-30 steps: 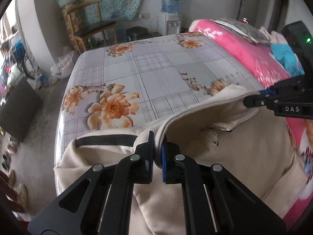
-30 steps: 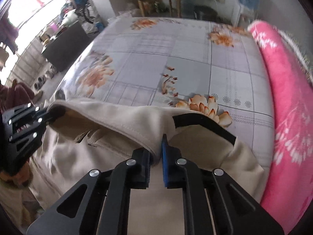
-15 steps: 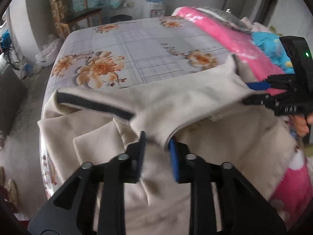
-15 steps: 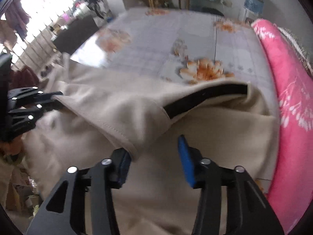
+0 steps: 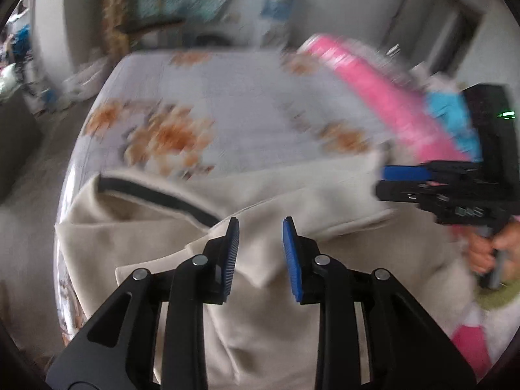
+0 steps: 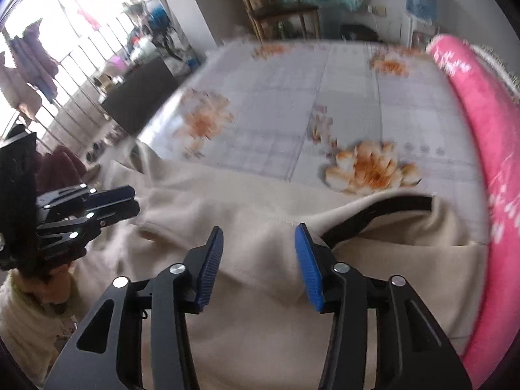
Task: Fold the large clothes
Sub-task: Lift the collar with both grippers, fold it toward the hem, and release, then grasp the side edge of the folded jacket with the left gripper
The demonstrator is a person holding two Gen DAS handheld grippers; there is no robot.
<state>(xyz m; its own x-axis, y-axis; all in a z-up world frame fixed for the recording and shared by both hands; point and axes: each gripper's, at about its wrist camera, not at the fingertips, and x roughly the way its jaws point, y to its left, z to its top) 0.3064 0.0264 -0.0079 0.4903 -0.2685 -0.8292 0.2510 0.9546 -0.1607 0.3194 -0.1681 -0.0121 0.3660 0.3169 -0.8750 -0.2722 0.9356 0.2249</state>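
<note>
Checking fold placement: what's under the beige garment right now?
The beige garment lies on the floral bedsheet, beside the pink blanket. Both grippers, left and right, are open above it. Whatever is beneath its folded layers is covered.

The garment (image 5: 266, 279) is lying across the near end of the bed (image 5: 234, 104), its folded-over upper edge running left to right and its banded opening (image 5: 156, 195) sitting at the near left in the left wrist view. The left tongs (image 5: 260, 250) are hovering over the garment's middle, jaws apart, with cloth lying between and below them. The right tongs (image 6: 258, 260) are sitting further right over the same folded edge, jaws spread. A rolled blanket (image 6: 487, 149) is lying along the bed's right side. A chair (image 6: 282, 13) is standing beyond the bed's far end, a water dispenser (image 6: 419, 9) to its right.
</note>
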